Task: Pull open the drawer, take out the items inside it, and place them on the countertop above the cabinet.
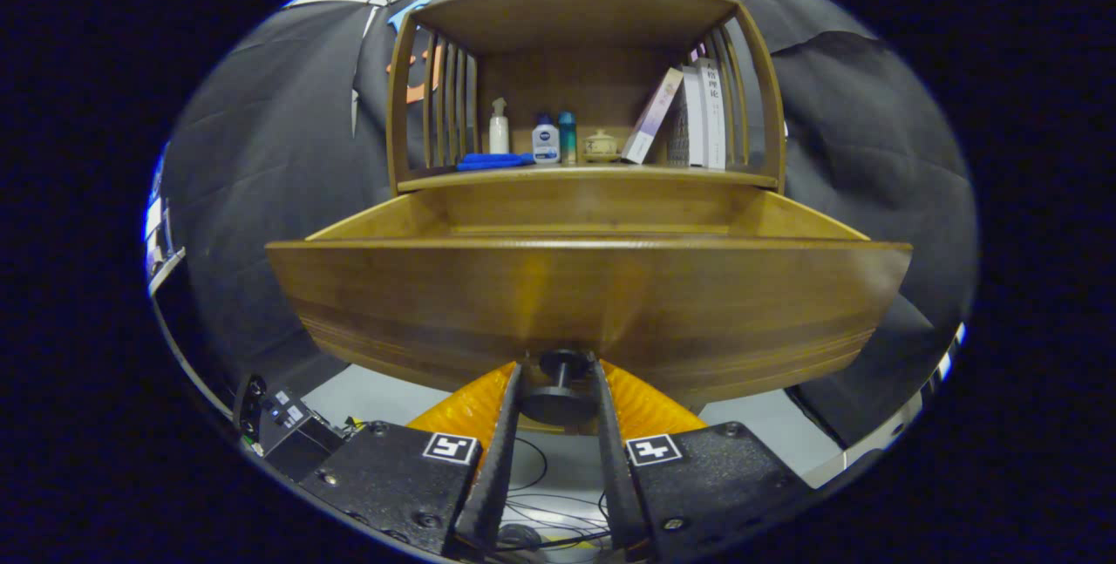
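Drawer (588,302) stands pulled out from the cabinet, its wide wooden front right ahead of the tool (558,394), and its inside is hidden behind that front panel. The dark round knob (558,385) low on the front sits squarely between the two fingers (501,451), both pressing against its sides, so the tool is clamped tight on it. Above the drawer, the surface (588,178) carries a folded blue cloth (493,161), a white pump bottle (498,128), two small bottles (554,139), a little lidded pot (601,146) and leaning books (689,115).
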`<state>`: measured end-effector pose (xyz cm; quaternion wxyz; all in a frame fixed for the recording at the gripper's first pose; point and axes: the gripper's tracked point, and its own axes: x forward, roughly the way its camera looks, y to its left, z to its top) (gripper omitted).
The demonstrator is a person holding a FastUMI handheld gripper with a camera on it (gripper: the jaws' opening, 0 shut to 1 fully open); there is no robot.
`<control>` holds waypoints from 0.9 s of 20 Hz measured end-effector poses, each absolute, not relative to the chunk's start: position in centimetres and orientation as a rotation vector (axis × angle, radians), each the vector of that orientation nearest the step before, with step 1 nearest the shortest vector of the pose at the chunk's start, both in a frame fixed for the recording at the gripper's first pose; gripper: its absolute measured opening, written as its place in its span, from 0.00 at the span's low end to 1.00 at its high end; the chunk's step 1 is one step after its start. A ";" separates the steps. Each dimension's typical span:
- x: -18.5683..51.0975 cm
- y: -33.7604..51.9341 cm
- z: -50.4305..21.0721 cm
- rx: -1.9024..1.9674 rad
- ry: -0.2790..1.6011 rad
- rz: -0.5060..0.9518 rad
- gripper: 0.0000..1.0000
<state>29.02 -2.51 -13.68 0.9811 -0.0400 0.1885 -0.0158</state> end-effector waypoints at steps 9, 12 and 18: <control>30.2 2.1 -4.9 -0.147 0.447 0.126 0.75; 33.1 1.9 -5.2 -0.108 0.593 0.112 0.75; 37.5 0.4 -6.2 -0.048 0.810 0.069 0.74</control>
